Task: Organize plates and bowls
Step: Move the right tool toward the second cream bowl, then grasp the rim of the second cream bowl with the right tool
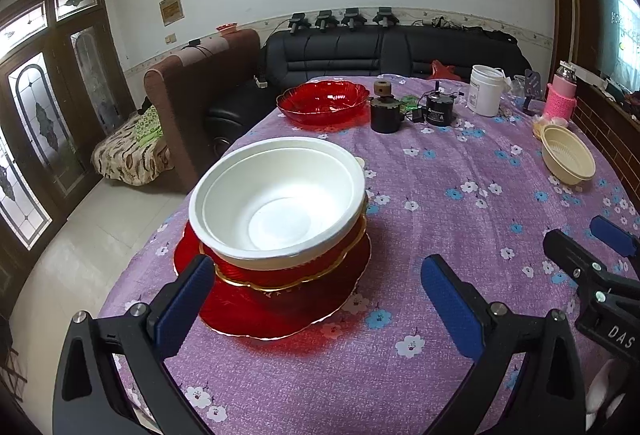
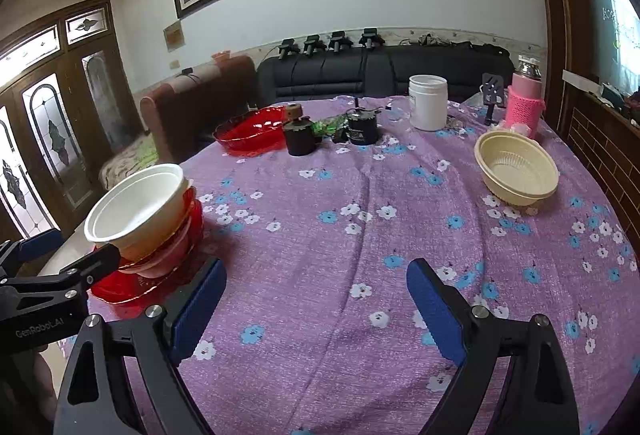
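Note:
A stack stands at the table's left edge: a white bowl (image 1: 276,201) nested on top, a red gold-rimmed bowl (image 1: 296,269) under it, and a red plate (image 1: 276,309) at the bottom. The same white bowl (image 2: 136,205) shows at the left of the right wrist view. My left gripper (image 1: 318,289) is open just in front of the stack, holding nothing. My right gripper (image 2: 316,291) is open over bare cloth, also empty. A cream bowl (image 2: 516,169) sits at the far right. A red scalloped dish (image 1: 322,102) lies at the back.
The table has a purple flowered cloth (image 2: 340,219). At the back stand two dark cylinders (image 2: 299,137), a white jar (image 2: 427,101) and a pink-sleeved bottle (image 2: 523,103). A black sofa (image 1: 392,49) and a brown armchair (image 1: 200,83) lie beyond; the floor drops off at the left.

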`<action>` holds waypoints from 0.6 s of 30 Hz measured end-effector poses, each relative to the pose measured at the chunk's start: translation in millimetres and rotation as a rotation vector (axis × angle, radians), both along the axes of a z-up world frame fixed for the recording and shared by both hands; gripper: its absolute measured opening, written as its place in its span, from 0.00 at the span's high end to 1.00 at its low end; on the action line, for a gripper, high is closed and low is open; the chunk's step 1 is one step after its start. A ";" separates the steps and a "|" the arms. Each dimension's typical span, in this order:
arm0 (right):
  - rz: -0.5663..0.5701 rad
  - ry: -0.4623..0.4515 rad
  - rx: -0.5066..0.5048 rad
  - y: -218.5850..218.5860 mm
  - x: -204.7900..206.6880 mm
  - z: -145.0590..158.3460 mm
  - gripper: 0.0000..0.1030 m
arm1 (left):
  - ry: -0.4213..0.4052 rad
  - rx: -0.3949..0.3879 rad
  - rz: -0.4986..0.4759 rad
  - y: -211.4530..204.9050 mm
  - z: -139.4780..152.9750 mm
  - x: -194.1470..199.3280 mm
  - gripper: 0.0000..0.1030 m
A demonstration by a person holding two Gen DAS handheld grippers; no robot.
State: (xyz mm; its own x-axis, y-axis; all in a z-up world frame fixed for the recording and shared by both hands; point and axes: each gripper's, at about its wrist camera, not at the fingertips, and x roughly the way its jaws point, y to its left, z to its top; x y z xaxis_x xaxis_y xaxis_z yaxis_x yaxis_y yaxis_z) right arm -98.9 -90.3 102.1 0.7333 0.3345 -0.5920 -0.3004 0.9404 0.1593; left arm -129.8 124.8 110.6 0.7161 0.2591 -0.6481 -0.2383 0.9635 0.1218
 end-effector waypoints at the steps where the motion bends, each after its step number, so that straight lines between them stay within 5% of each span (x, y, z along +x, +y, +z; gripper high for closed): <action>1: -0.008 0.003 -0.003 -3.9 1.3 -0.8 0.09 | 0.004 0.000 -0.007 -1.7 -0.9 1.6 0.00; 8: -0.116 0.049 -0.005 -59.9 22.2 -7.5 0.09 | 0.031 -0.029 -0.072 -12.7 -6.2 9.1 0.00; 12: -0.283 0.075 -0.004 -123.1 50.2 -8.9 0.09 | 0.041 -0.051 -0.112 -20.6 -11.0 15.5 0.00; 18: -0.523 0.137 0.160 -217.0 111.1 -9.6 0.09 | 0.072 -0.091 -0.167 -39.4 -17.3 30.4 0.00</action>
